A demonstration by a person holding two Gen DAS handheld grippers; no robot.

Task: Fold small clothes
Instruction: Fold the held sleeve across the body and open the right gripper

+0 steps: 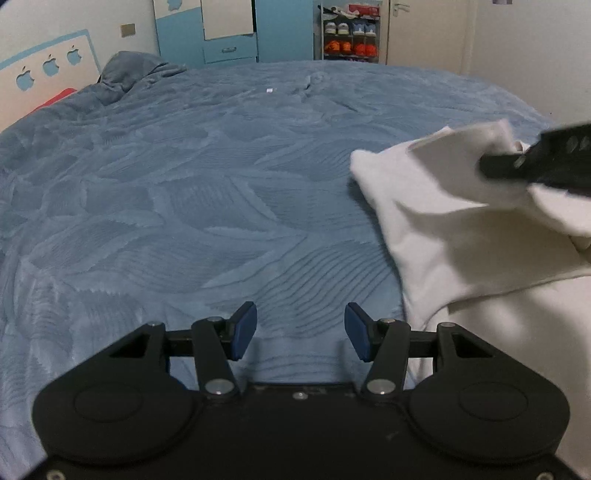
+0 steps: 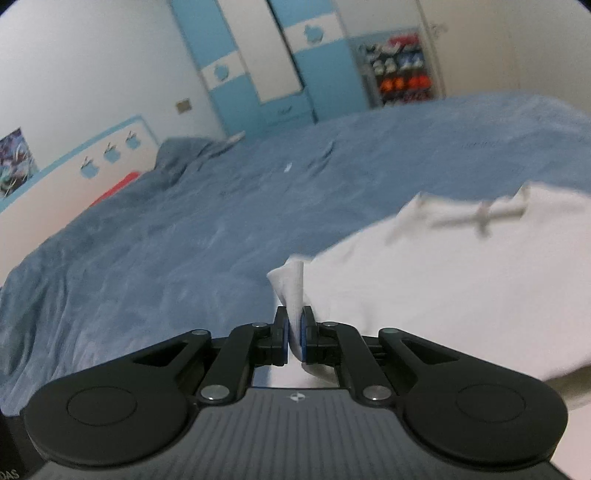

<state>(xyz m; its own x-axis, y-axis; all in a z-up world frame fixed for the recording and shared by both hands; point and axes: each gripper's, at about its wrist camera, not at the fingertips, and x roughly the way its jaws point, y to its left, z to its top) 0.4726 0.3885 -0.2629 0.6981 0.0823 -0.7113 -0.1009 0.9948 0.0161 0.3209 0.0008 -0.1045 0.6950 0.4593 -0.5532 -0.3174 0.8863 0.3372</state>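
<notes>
A white garment (image 1: 461, 236) lies at the right of the blue bedspread (image 1: 207, 192), with one part lifted off it. My right gripper (image 2: 294, 332) is shut on a pinched fold of this white garment (image 2: 424, 280), which trails off to the right and is blurred. In the left wrist view the right gripper (image 1: 487, 170) comes in from the right edge with the lifted cloth in it. My left gripper (image 1: 301, 326) hangs low over bare bedspread just left of the garment, open, with nothing between its blue pads (image 1: 244, 330).
A rumpled blue blanket or pillow (image 1: 136, 70) lies at the far left of the bed, with a red item (image 1: 55, 99) beside it. A blue and white wardrobe (image 1: 236, 29) and a shoe rack (image 1: 351, 33) stand beyond the bed. A small white tag (image 1: 270, 89) lies on the cover.
</notes>
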